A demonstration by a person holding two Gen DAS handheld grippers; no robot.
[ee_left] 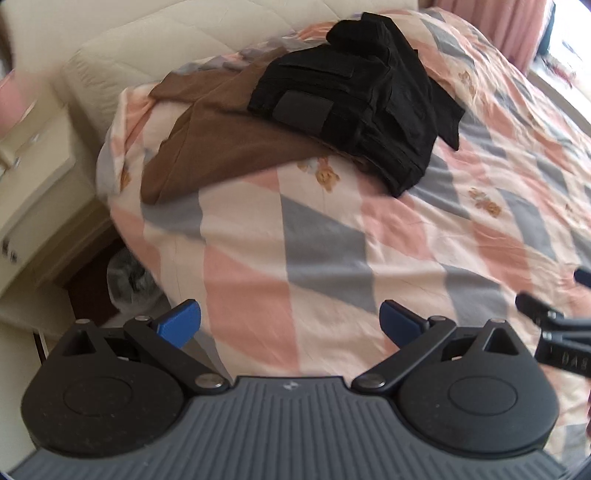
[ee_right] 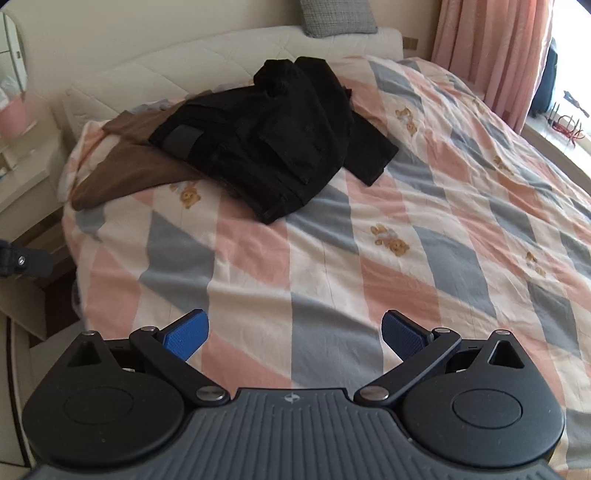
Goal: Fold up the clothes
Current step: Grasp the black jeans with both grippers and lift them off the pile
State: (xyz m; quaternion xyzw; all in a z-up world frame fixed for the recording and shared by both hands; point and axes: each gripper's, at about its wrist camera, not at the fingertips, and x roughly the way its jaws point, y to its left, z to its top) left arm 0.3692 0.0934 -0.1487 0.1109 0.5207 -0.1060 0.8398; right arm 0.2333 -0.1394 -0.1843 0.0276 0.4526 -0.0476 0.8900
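A: Left wrist view. Left gripper [ee_left: 290, 326] jaws stand wide apart, nothing between the blue pads [ee_left: 179, 325]. It hangs over the near part of the bed's quilt [ee_left: 325, 236], a pink, grey and cream diamond print with small bears.

B: The clothes?

A: Well ahead of the jaws, toward the head of the bed. Black cargo trousers [ee_left: 354, 96], loosely folded, pocket flaps up, lie on top of a brown garment [ee_left: 207, 147] spread flat on the quilt. The brown one sticks out to the left from under the black. The cream padded headboard [ee_left: 122, 62] sits behind them, and a cream nightstand [ee_left: 33, 192] stands left of the bed. Part of the right gripper [ee_left: 554, 325] shows at the right edge. The frame is somewhat blurred.

B: Right wrist view?

A: Right gripper [ee_right: 295, 334] jaws are also spread apart and empty, blue pads [ee_right: 404, 338] clear of the quilt [ee_right: 369, 258]. Same pile further up the bed: black cargo trousers [ee_right: 273, 136] overlap the right part of the brown garment [ee_right: 129, 173], one black leg pointing right. A grey cushion [ee_right: 336, 16] leans above the headboard [ee_right: 184, 62]. Pink curtains [ee_right: 491, 55] hang at the far right. A piece of the left gripper [ee_right: 22, 262] shows at the left edge; its jaws cannot be read from here.
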